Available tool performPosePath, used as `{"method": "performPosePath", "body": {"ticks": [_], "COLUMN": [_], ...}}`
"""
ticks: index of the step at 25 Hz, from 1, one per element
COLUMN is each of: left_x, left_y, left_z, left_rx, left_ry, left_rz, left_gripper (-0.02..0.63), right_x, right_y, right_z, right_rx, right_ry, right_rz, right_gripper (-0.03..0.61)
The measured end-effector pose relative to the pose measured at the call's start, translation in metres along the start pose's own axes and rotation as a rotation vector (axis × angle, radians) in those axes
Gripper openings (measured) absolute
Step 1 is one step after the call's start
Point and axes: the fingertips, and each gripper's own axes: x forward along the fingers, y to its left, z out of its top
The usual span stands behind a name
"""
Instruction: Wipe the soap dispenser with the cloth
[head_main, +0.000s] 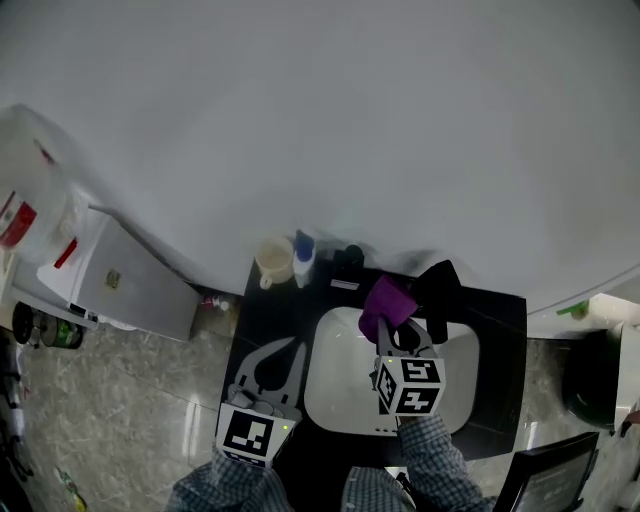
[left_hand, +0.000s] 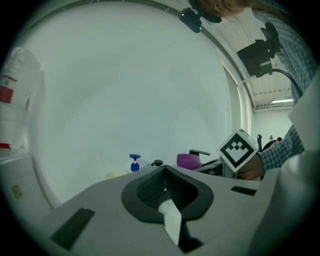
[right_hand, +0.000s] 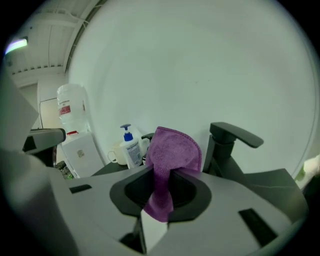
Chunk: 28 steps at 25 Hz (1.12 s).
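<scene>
Right gripper (right_hand: 161, 186) fingers clench a purple cloth (right_hand: 174, 149) over the sink (head_main: 338, 400). Left gripper (left_hand: 164, 171) fingers are closed and empty. The dispenser (head_main: 303, 259) stands behind.

— Is there any print that can be read?
— None. The soap dispenser (right_hand: 132, 152), left of centre, carries a label too small to read. The big bottle (right_hand: 70, 112) at the left has a red band with blurred print.

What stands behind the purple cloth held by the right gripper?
The soap dispenser, a mug and the black tap stand behind it. The cloth covers most of a dark item.
</scene>
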Motion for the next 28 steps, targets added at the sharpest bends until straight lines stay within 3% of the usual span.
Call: {"method": "performPosePath", "body": {"ticks": [8,21,28], "left_x": [-0.019,-0.042,-0.059], "left_y": [-0.012,-0.026,-0.028], "left_z": [0.002,-0.004,-0.011], "left_rx": [0.025,0.048,0.038], "left_ry": [-0.005,0.012,0.018], "left_rz": [-0.045,-0.134,-0.122], "left_gripper": [0.002,0.002,0.002], "right_x": [-0.061,-0.118,-0.129], "right_y": [0.019,0.044,0.050], "right_z": [0.021,0.017,0.008], "right_rx": [0.040,0.069,0.115], "right_ry": [-0.115,-0.174,-0.173], "right_rz": [-0.005,-0.049,-0.049], "right_gripper": [0.075,0.075,0.075]}}
